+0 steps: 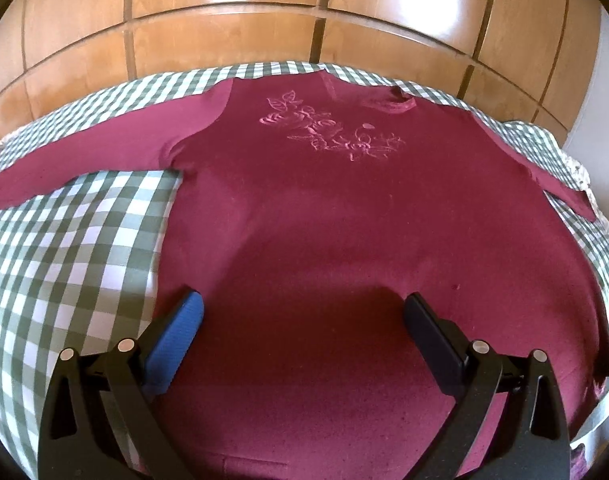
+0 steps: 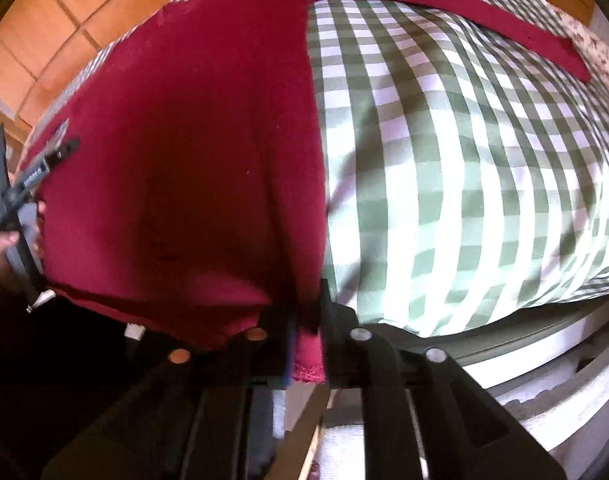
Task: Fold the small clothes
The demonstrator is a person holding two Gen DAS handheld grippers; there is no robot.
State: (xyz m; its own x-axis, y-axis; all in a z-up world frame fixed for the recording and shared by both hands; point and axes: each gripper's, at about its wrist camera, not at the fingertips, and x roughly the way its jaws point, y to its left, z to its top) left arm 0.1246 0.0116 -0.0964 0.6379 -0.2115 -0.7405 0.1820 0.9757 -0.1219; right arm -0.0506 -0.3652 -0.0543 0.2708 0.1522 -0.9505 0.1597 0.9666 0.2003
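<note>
Right claw (image 2: 306,344), mine, pinches the hem corner of the maroon sweater (image 2: 176,168) between its closed-in jaws, at the near edge of the tabletop. Left claw (image 1: 302,320) hangs open above the sweater's lower body, pads apart, nothing between them. Sweater lies flat, front up, on the green-and-white checked cloth (image 1: 64,248); pink floral embroidery (image 1: 332,130) sits on the chest, collar (image 1: 388,104) at the far side, both sleeves spread outward. Wooden panelled wall (image 1: 224,20) stands behind the tabletop.
</note>
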